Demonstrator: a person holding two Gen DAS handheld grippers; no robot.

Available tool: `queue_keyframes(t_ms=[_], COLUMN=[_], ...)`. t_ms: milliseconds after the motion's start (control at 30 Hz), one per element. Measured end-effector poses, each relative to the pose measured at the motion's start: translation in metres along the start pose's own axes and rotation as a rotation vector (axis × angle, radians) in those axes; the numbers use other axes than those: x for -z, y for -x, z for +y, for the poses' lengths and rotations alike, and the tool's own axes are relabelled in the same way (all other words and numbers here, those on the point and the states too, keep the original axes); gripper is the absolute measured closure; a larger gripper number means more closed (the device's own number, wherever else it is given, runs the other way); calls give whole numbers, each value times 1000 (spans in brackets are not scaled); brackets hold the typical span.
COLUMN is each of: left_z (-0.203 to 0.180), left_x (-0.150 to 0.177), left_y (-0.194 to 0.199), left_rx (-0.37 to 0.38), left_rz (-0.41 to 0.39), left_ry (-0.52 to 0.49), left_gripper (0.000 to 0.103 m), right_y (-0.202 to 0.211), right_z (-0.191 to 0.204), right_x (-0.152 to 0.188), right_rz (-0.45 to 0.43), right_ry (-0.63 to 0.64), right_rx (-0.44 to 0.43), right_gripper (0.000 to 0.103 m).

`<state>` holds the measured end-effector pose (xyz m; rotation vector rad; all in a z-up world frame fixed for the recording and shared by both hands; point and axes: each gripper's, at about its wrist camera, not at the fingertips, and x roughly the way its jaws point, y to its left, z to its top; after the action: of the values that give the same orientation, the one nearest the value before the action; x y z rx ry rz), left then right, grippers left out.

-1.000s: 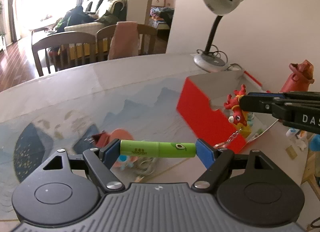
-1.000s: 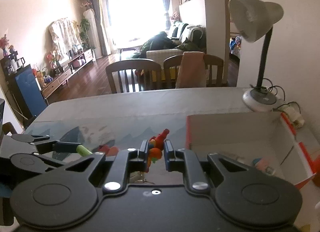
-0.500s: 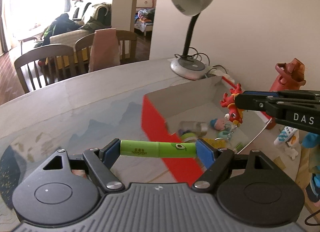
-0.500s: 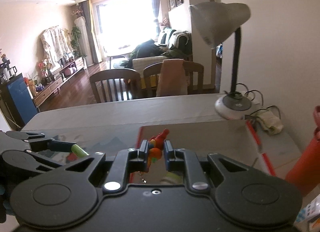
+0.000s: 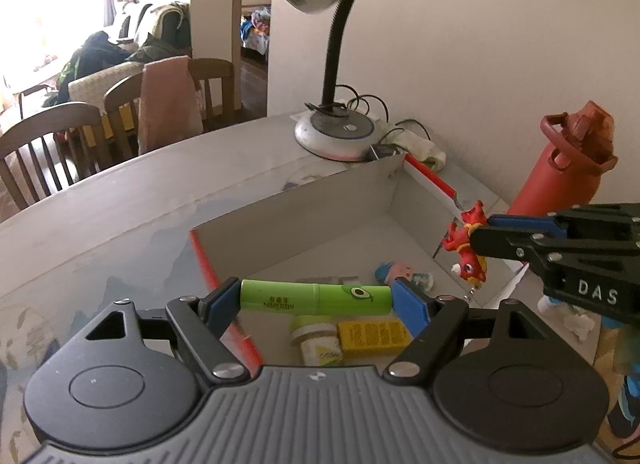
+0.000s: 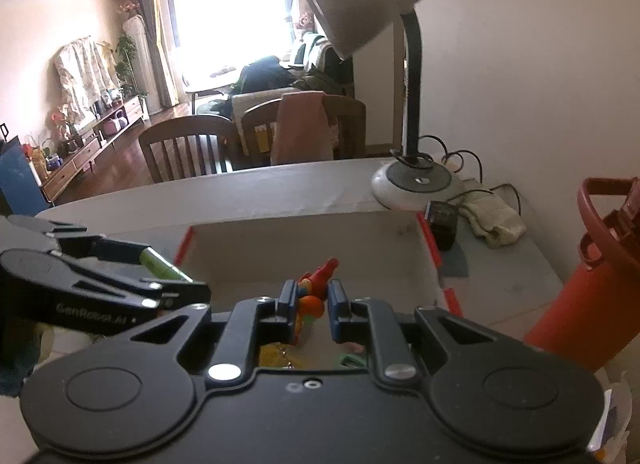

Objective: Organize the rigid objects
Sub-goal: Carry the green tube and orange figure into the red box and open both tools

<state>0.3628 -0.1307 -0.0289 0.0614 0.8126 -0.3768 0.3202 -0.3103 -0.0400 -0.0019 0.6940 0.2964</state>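
A: What is the left hand-held gripper [image 5: 316, 298] holding?
B: A green tube [image 5: 315, 297], pinched end to end, low in the middle, over the open box [image 5: 304, 220].
A: And the right hand-held gripper [image 6: 313, 300]?
B: It squeezes a red toy bird [image 6: 316, 284], mid-frame, above that box.

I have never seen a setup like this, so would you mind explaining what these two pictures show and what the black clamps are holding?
There is no robot here: a person holds a black two-finger gripper in each hand, and a fisheye camera on each looks forward along its fingers. One picture comes from the left gripper, the other from the right gripper. The left one is clamped end to end on a bright green plastic tube. The right one is shut on a small red and orange toy figure on a chain. Both hang over an open red-edged cardboard box on the table, already holding a yellow block, a small jar and another little figure. A grey desk lamp and a red bottle stand nearby.
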Motion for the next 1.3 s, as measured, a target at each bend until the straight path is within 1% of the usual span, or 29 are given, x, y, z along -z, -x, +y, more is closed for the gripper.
queue_keyframes(t_ms=[267, 433, 533, 633, 833, 1067, 1300], left_z=[-18, -32, -40, -44, -46, -49, -41], left_x=[-29, -39, -40, -39, -41, -37, -33], left_y=[-43, -76, -98, -116, -143, -164, -178], left_rx=[-15, -36, -55, -62, -77, -94, -88], left_rz=[42, 79, 112, 151, 194, 251, 312], left_ry=[-31, -58, -83, -76, -71, -84, -37], left_gripper=[21, 21, 21, 21, 21, 21, 21], right_y=[-14, -24, -30, -37, -53, -73, -89], right_z=[-28, -40, -40, -38, -35, -34, -37], right_x=[5, 11, 15, 20, 25, 30, 37], right_rz=[31, 66, 90, 113, 154, 197, 233], right_ry=[-7, -7, 1, 6, 8, 12, -8], right_rx=[23, 29, 20, 8, -10, -16, 2], right_gripper=[89, 89, 89, 89, 89, 89, 89])
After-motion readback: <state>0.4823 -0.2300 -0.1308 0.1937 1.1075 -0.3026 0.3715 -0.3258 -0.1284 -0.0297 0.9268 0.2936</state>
